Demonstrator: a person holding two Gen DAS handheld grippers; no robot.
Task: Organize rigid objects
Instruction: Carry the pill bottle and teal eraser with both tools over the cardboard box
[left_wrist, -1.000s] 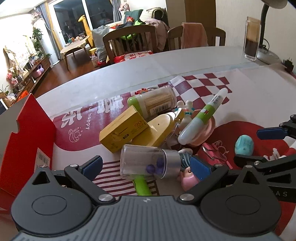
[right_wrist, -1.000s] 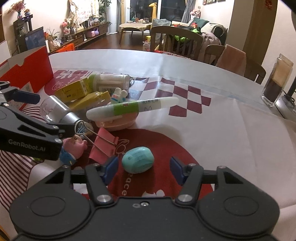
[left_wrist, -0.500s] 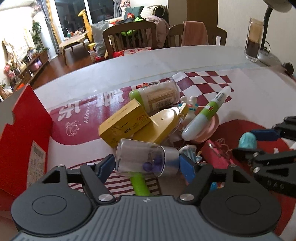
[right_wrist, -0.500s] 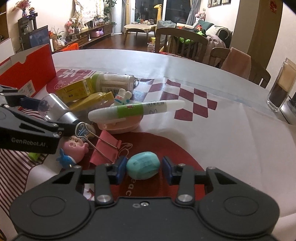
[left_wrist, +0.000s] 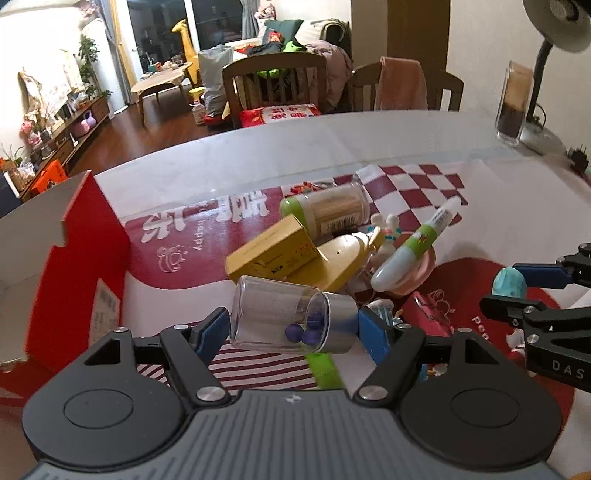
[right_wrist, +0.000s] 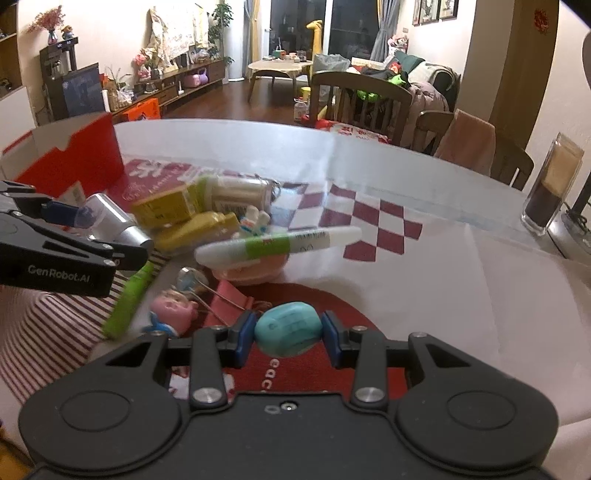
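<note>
Left tool (left_wrist: 293, 334) is clamped end to end on the clear jar (left_wrist: 291, 319), lifted off the bench (left_wrist: 295, 147); right tool (right_wrist: 288, 334) grips the teal egg-shaped piece (right_wrist: 288, 328), also raised. Step in hand: double pick-up from the clutter. Next move, as I judge: carry both to the red box (left_wrist: 88, 266) at 9 o'clock, clearing its wall before release.

A round white table (left_wrist: 295, 147) carries a red-and-white printed cloth (left_wrist: 424, 184). A red box (left_wrist: 96, 236) stands at the cloth's left edge. At centre lies a cluster: yellow carton (left_wrist: 273, 253), green-capped jar (left_wrist: 328, 208), pink dish (left_wrist: 417, 275), pink clip (right_wrist: 229, 301), pig figure (right_wrist: 173, 312), green marker (right_wrist: 129, 299). A glass (left_wrist: 513, 103) stands at the far right edge.
</note>
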